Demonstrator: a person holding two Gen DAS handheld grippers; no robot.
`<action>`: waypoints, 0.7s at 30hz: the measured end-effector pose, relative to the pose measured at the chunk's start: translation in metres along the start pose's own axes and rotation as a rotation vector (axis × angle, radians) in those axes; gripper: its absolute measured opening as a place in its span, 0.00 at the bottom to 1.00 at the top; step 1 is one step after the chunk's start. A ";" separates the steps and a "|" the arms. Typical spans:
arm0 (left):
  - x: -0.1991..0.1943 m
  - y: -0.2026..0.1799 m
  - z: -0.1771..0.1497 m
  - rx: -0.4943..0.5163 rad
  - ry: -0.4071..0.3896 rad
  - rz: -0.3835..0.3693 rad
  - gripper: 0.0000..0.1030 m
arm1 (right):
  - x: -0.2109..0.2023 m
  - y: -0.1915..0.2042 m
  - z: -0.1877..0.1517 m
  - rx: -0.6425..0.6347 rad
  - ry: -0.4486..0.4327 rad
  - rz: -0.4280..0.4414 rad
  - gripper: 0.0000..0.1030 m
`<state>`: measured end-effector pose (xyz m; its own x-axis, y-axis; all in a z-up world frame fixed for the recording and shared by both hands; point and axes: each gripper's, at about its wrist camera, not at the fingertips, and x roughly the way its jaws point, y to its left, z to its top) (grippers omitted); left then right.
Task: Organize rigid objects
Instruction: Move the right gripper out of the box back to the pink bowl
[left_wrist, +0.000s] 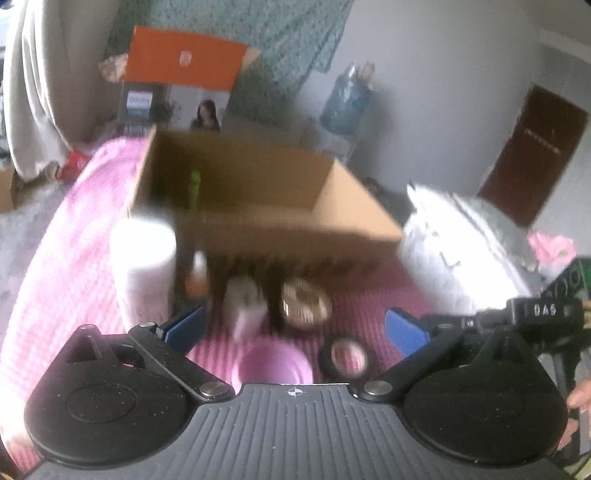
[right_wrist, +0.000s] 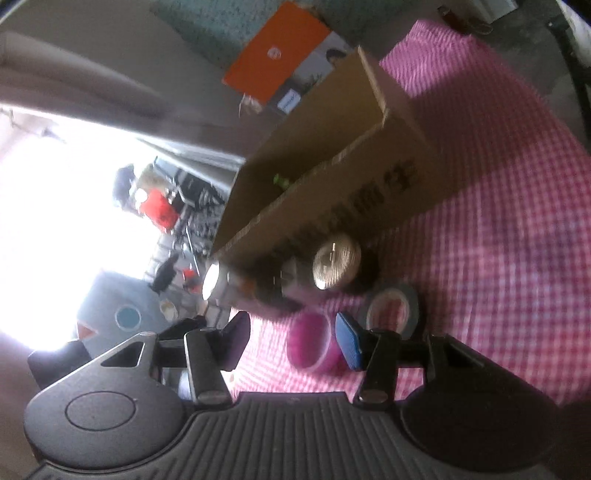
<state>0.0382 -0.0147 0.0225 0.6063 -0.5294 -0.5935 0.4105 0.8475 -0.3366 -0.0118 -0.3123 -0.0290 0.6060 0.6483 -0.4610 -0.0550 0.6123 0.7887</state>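
We see our left gripper (left_wrist: 295, 326) spread wide with nothing between its blue pads, and our right gripper (right_wrist: 293, 341) half open and still widening, likewise empty, though a pink cup (right_wrist: 314, 345) lies on the cloth just beyond its fingers. Both point toward an open cardboard box (left_wrist: 258, 199) standing on a pink checked cloth (right_wrist: 498, 240), with a green item (left_wrist: 194, 186) inside it. In front of the box, still outside it, stand a white cylinder (left_wrist: 144, 266), a small orange-banded bottle (left_wrist: 197, 275), a round gold tin (left_wrist: 304, 302) and a roll of dark tape (left_wrist: 345, 356).
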 end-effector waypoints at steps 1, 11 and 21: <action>0.001 0.000 -0.004 0.005 0.012 0.004 1.00 | 0.006 0.001 -0.002 -0.004 0.011 0.000 0.52; 0.029 -0.015 -0.035 0.231 0.092 0.189 1.00 | 0.052 0.011 -0.019 -0.084 0.091 -0.078 0.45; 0.045 -0.028 -0.062 0.400 0.134 0.223 0.95 | 0.078 0.015 -0.016 -0.162 0.121 -0.181 0.30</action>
<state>0.0119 -0.0601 -0.0399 0.6270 -0.3040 -0.7172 0.5261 0.8442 0.1022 0.0221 -0.2453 -0.0592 0.5184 0.5652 -0.6418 -0.0862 0.7812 0.6183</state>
